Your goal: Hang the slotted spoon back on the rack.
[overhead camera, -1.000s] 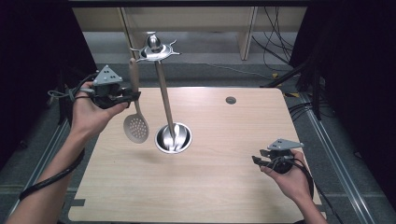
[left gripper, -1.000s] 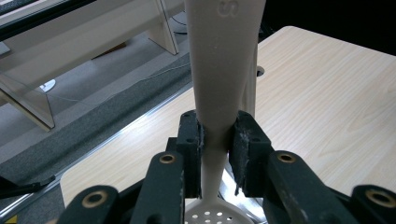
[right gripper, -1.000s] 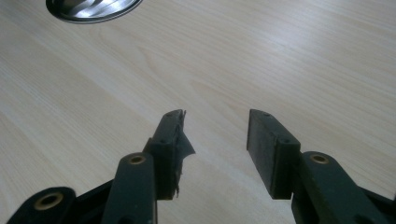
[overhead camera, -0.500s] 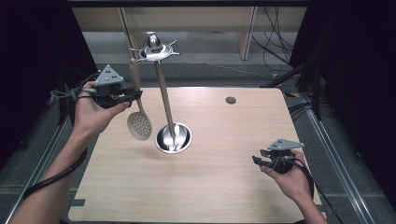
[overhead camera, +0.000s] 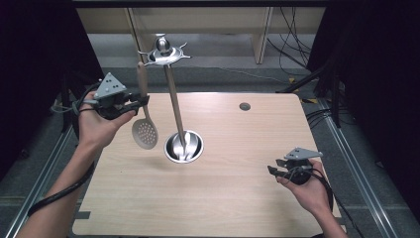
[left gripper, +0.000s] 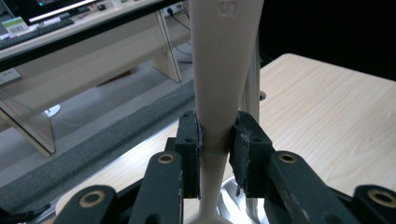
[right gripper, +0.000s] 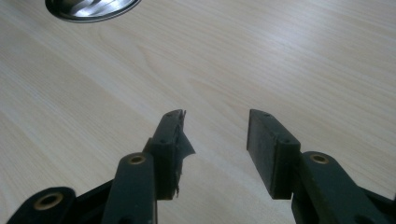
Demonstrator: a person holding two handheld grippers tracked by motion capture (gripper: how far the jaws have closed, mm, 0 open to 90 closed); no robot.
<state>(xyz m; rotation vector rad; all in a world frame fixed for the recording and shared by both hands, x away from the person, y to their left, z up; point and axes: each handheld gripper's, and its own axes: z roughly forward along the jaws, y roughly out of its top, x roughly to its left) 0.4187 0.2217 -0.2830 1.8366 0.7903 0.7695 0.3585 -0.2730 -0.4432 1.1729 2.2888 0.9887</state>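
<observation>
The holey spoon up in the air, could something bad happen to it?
Maybe. The left tongs pinch the slotted spoon only on its thin handle, with the heavy head hanging low, so it might swing or slip out. It also hangs close to the metal stand, whose top hooks stick out, so it could bump the pole and wobble the stand.

One slotted spoon (overhead camera: 144, 130), one metal stand (overhead camera: 182, 144), two claws, one table (overhead camera: 233, 198)
</observation>
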